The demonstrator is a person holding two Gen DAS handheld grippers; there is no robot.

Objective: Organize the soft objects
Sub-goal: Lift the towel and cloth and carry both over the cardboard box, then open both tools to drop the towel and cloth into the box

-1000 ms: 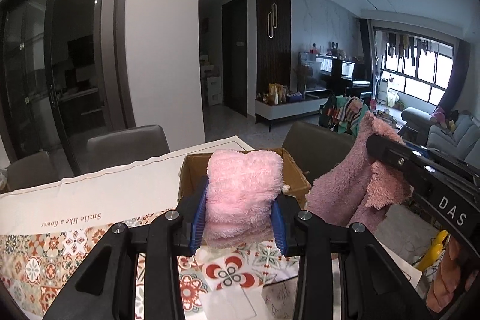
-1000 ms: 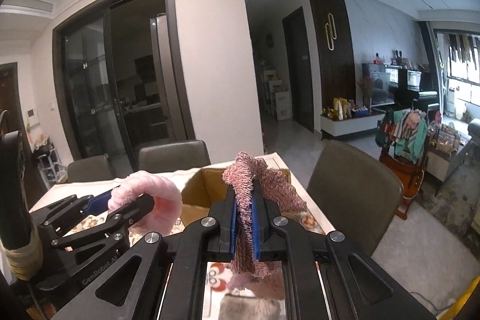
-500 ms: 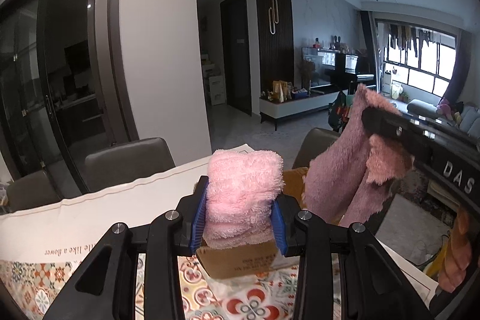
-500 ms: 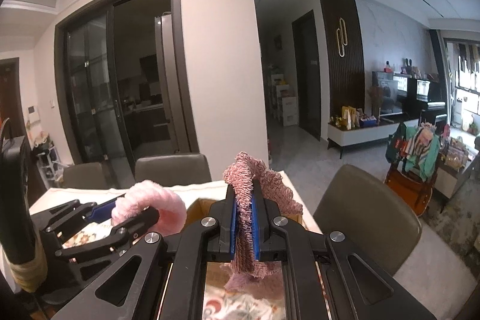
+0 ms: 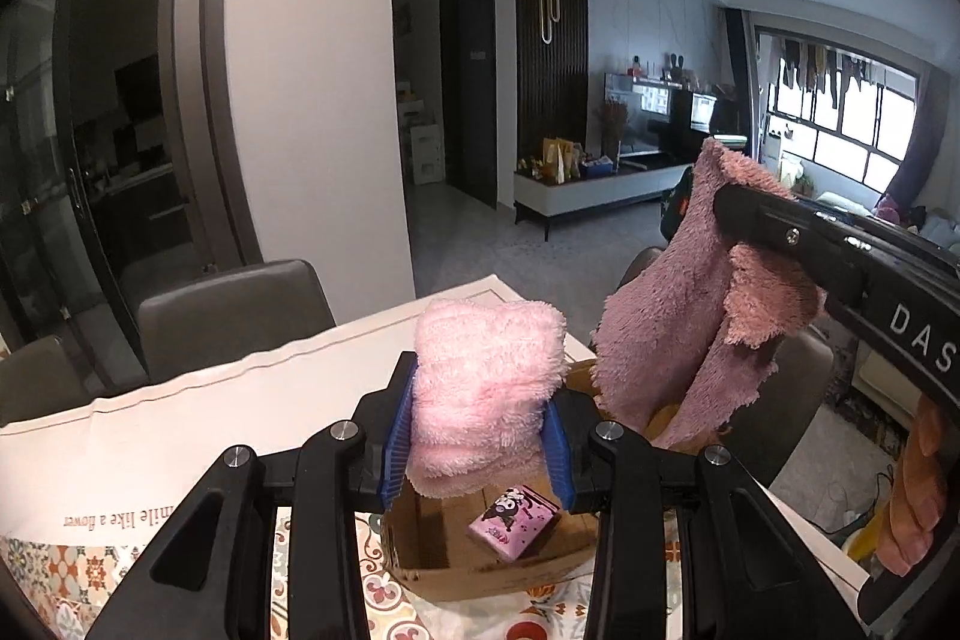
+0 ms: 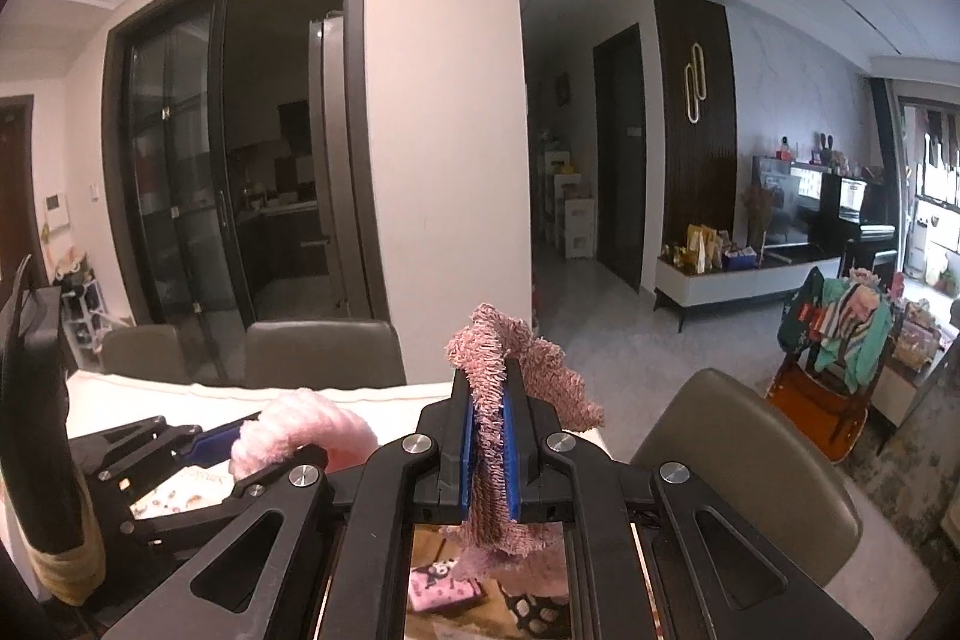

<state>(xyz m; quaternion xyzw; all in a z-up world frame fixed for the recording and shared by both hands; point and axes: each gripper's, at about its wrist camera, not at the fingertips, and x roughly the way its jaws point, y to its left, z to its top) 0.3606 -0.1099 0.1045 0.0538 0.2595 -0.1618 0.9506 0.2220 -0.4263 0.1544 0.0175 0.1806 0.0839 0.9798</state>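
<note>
Two fluffy cloths held over a cardboard box on a patterned table

The table (image 5: 150,424) fills the lower left of the left wrist view, with the cardboard box (image 5: 480,577) at lower centre. The mauve cloth (image 5: 678,310) hangs at right, pinched in the right gripper (image 6: 489,436), whose pads are nearly together. The light pink cloth (image 5: 486,394), bunched at centre, is clamped in the left gripper (image 5: 477,436). A small pink packet (image 5: 513,523) lies inside the box.

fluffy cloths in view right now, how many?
2. The light pink fluffy cloth is clamped in the left tongs above the cardboard box. The mauve fluffy cloth hangs from the right tongs. More may lie hidden in the box.
</note>
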